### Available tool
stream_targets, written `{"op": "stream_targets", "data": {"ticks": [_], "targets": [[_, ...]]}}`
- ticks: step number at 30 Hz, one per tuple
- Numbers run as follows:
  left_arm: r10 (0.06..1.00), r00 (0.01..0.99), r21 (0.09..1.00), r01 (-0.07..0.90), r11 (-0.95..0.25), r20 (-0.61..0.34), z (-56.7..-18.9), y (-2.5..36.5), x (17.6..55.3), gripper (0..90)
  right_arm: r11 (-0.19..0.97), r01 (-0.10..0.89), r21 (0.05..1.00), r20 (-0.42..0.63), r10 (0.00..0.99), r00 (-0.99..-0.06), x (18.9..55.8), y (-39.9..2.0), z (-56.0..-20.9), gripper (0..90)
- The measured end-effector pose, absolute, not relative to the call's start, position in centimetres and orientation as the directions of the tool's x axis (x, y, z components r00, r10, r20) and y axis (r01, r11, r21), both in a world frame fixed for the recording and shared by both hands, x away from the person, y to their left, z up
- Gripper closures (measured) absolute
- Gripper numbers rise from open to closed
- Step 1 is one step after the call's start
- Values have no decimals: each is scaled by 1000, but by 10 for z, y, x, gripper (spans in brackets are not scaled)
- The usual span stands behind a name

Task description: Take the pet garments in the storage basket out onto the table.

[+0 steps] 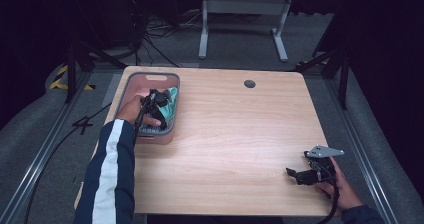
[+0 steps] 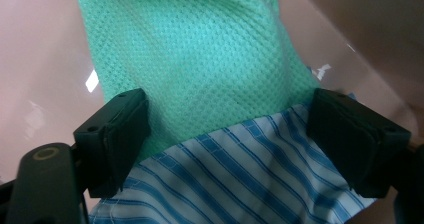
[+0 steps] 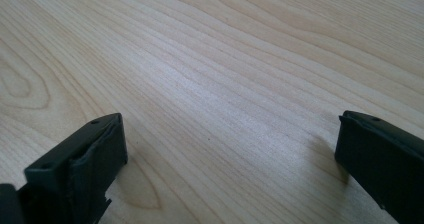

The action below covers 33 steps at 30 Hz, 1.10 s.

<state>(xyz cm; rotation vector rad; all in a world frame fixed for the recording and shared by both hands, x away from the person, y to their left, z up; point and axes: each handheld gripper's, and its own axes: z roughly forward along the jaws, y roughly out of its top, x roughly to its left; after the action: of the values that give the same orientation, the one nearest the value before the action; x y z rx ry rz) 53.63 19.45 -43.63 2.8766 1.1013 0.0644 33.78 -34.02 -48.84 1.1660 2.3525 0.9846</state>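
while the left tongs (image 2: 227,134) hung spread and unclenched inside the pink bin (image 1: 131,80), pads not yet pressing, a green waffle cloth (image 2: 195,49) lay in that bin with a blue-striped cloth (image 2: 235,176) overlapping its near edge. both looked light, soft and limp, likely to sag and drag rather than slip, so a pinch on a raised fold of the green one, away from the bin's glossy wall, seemed best. the right tongs (image 1: 310,170) rested released on the pale wooden desk (image 1: 240,134), well apart from the bin. beyond the desk, the room was dark, with grey carpet and loose cables.
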Motion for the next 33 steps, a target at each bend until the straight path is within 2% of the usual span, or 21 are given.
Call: {"op": "stream_targets", "data": {"ticks": [7,10,12,15,21,28,33], "targets": [[687,727,80,684,-725,5,-436,197,536,192,424,562,710,7,794,-607,338,-340,-488,6],[687,726,104,682,-724,21,-430,201,535,470,424,562,710,7,794,-607,338,-340,-488,6],[695,719,111,689,-716,20,-429,203,535,580,424,562,710,6,794,-607,338,-340,-488,6],[697,716,115,689,-715,39,-428,206,534,672,424,562,710,6,794,-607,338,-340,-488,6],[705,704,142,691,-708,89,-425,206,531,724,424,562,710,6,794,-607,338,-340,-488,6],[749,655,294,700,-651,99,-403,219,522,731,424,562,710,6,794,-608,338,-340,-488,6],[754,645,368,675,-639,126,-390,223,514,732,423,563,710,7,795,-606,338,-340,-488,6]]}}
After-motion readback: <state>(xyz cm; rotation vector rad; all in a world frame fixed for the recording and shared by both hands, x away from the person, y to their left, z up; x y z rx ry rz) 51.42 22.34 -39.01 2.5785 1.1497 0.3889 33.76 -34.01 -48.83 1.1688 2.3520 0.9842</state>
